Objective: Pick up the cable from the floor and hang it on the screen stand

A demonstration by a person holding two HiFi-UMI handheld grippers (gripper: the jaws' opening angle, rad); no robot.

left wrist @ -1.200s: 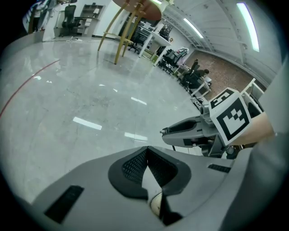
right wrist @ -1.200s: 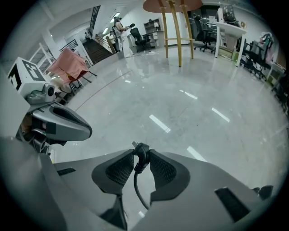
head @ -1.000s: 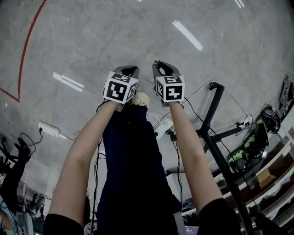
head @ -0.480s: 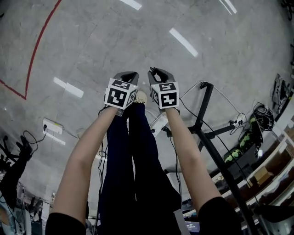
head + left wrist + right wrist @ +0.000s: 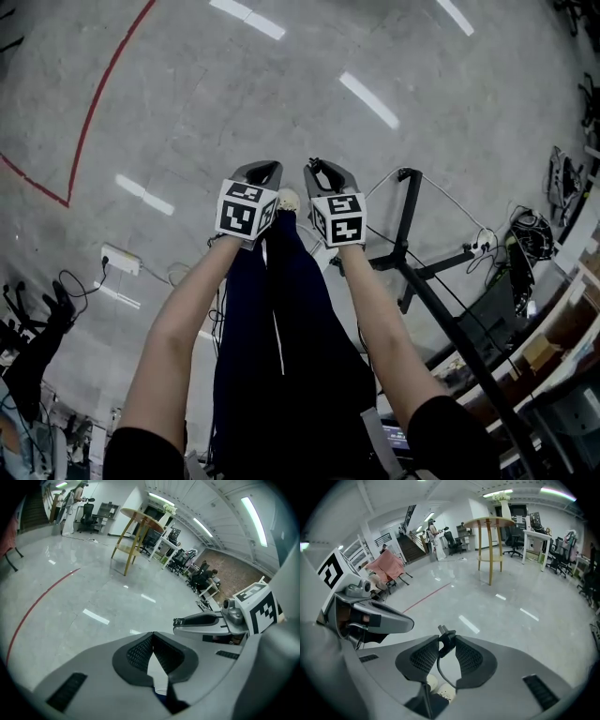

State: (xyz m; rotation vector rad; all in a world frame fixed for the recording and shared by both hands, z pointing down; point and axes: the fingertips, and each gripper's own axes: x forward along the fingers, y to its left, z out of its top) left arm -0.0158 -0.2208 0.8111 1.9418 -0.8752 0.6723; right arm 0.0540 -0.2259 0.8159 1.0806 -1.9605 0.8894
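Observation:
My right gripper (image 5: 446, 642) is shut on the black plug (image 5: 446, 640) of a thin black cable (image 5: 438, 673), which hangs down from the pads toward the shoes. The head view shows that gripper (image 5: 322, 170) held out over the floor, with the plug end (image 5: 315, 164) poking from its tip. Close beside it on the left, my left gripper (image 5: 257, 172) has its jaws shut tip to tip (image 5: 152, 633) with nothing between them. The black tripod screen stand (image 5: 410, 223) rises just right of the right gripper, apart from it.
The person's legs and a pale shoe (image 5: 288, 199) are below the grippers. A white power strip (image 5: 120, 260) lies on the floor at left and a red floor line (image 5: 105, 98) beyond it. Cables and gear (image 5: 527, 236) crowd the right side. A round wooden table (image 5: 490, 524) stands ahead.
Both grippers sit lower in the head view and the legs have stepped. The stand has drifted slightly left toward the right gripper. The hold on the plug is unchanged.

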